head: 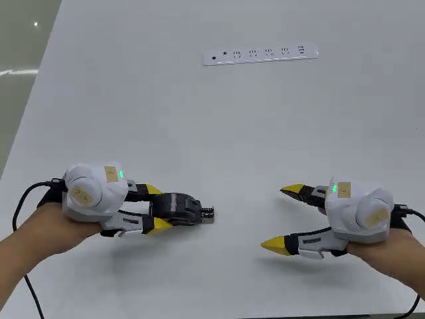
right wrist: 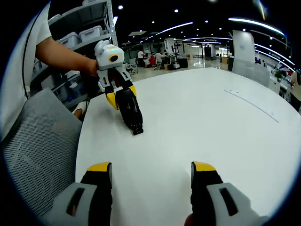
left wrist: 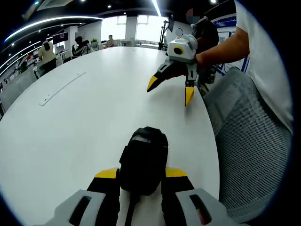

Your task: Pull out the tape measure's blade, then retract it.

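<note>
A black tape measure [head: 178, 209] rests on the white table [head: 219, 126], its metal blade tip [head: 208, 214] poking out toward the right. My left gripper [head: 154, 207] is shut on the tape measure, yellow-tipped jaws pressed to both sides of the case [left wrist: 143, 157]. My right gripper [head: 284, 217] stands open a short way to the right of the blade tip, nothing between its jaws. In the right gripper view the tape measure [right wrist: 130, 109] and left gripper [right wrist: 119, 95] lie ahead of the spread right gripper [right wrist: 150, 172]. The right gripper [left wrist: 168, 87] appears in the left gripper view.
A white power strip [head: 260, 53] lies flat at the far side of the table. A grey mesh chair [left wrist: 249, 141] stands at the near table edge. Shelves with bins [right wrist: 80, 33] are behind the person. People sit far off in the room.
</note>
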Demonstrator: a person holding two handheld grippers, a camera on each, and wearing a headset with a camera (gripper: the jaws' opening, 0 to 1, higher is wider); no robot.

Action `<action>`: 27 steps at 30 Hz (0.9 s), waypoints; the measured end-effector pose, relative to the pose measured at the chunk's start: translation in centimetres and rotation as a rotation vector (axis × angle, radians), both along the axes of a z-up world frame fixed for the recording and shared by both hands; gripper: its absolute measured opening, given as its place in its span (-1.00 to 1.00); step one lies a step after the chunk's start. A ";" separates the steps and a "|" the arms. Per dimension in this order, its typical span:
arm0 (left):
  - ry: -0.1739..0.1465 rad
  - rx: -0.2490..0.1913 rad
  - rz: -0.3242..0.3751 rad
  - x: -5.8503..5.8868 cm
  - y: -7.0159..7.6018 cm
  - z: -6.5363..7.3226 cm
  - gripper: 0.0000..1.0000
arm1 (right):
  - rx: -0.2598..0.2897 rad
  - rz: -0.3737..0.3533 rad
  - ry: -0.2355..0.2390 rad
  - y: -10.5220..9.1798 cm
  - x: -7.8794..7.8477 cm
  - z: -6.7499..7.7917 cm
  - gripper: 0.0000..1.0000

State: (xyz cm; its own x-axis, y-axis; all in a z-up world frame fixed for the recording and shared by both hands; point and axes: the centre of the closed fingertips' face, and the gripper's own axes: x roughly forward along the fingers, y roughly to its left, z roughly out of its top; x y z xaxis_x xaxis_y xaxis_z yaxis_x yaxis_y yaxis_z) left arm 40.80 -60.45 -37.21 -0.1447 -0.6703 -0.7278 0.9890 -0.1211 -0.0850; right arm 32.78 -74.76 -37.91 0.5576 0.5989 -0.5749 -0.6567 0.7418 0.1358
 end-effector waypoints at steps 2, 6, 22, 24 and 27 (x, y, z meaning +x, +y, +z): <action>-0.002 0.006 -0.003 0.0 0.0 0.0 -0.38 | 0.000 0.013 -0.006 0.3 0.4 0.0 0.33; -0.009 0.012 -0.009 0.0 0.1 -0.1 -0.38 | -0.003 0.037 -0.023 0.8 1.0 0.1 0.28; -0.018 0.025 -0.019 0.3 0.2 -0.4 -0.39 | 0.025 0.109 -0.040 3.6 2.5 -0.6 0.09; -0.019 0.027 -0.020 0.3 0.2 -0.4 -0.39 | 0.027 0.115 -0.043 3.8 2.7 -0.8 0.08; -0.020 0.029 -0.021 0.3 0.2 -0.4 -0.39 | 0.033 0.127 -0.045 4.4 3.0 -0.8 0.05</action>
State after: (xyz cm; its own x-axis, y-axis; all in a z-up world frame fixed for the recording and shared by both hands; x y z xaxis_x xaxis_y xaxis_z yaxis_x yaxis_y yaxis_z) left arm 41.06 -60.22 -37.64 -0.1442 -0.6462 -0.7495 0.9877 -0.1400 -0.0693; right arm 35.77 -70.39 -38.74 0.5014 0.6840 -0.5299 -0.7508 0.6483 0.1264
